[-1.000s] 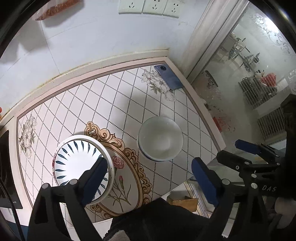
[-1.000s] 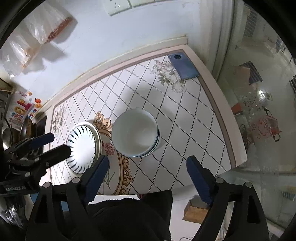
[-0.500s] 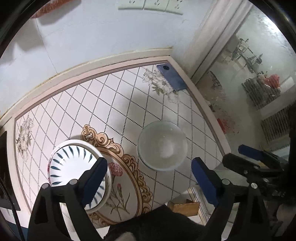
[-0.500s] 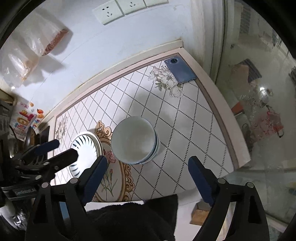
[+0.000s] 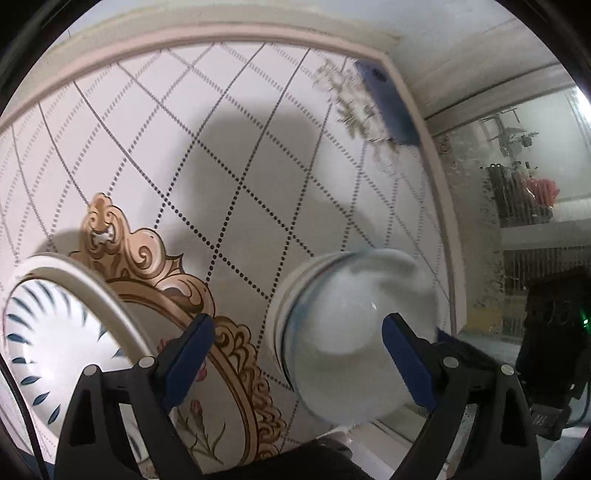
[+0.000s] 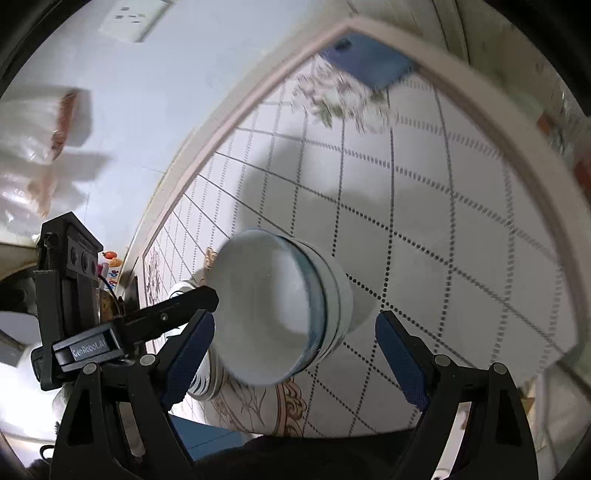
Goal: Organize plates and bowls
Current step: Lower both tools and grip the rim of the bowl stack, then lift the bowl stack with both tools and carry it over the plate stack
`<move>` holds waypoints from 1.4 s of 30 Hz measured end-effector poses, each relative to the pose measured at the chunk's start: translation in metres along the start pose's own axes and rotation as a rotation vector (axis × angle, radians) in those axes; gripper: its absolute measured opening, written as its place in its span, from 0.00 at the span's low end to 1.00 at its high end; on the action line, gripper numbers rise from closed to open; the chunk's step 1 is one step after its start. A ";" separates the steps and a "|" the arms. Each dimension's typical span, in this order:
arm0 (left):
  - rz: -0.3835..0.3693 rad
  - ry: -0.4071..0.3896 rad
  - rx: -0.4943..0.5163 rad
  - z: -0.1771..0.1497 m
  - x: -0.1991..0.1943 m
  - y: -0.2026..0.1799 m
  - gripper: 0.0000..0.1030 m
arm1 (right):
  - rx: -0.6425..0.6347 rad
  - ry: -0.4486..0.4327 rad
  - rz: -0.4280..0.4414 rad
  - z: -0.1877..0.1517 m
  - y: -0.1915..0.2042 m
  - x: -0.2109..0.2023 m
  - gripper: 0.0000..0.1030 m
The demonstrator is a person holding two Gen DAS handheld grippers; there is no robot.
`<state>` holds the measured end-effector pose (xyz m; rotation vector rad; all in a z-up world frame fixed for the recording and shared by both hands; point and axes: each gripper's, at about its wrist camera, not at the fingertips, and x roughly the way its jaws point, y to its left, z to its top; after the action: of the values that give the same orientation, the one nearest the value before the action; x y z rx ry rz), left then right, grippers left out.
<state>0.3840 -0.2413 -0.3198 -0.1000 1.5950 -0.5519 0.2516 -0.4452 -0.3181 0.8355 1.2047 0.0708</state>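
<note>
A stack of white bowls with a blue rim line [image 5: 351, 339] stands on the tiled table, blurred by motion; it also shows in the right wrist view [image 6: 280, 314]. A stack of white plates with blue leaf strokes [image 5: 55, 347] lies left of it, and only its edge [image 6: 201, 384] shows in the right wrist view. My left gripper [image 5: 297, 362] is open, low over the table, its right finger over the bowls. My right gripper [image 6: 293, 354] is open, its jaws on either side of the bowls. The left gripper also shows in the right wrist view [image 6: 173, 310].
A blue phone [image 5: 388, 103] lies at the table's far right corner, also in the right wrist view [image 6: 369, 62]. The wall with a socket [image 6: 133, 18] is behind. The table edge [image 6: 569, 229] and a glass door [image 5: 517, 184] are to the right. Plastic bags [image 6: 40, 147] hang left.
Both grippers have dropped sharply toward the table and closed in on the bowls, which now look much larger. Both stay open. The dishes have not moved.
</note>
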 end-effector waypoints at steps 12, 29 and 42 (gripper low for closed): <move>-0.100 0.102 -0.072 0.006 0.050 0.018 0.78 | 0.119 0.096 0.094 0.007 -0.036 0.067 0.87; -0.144 0.066 -0.075 0.002 0.052 0.015 0.51 | 0.050 0.077 0.056 0.017 -0.028 0.081 0.45; -0.113 -0.043 -0.121 -0.007 -0.010 0.042 0.51 | -0.035 0.107 0.055 0.027 0.027 0.083 0.45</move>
<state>0.3895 -0.1985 -0.3273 -0.2927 1.5874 -0.5370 0.3168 -0.4020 -0.3647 0.8428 1.2768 0.1827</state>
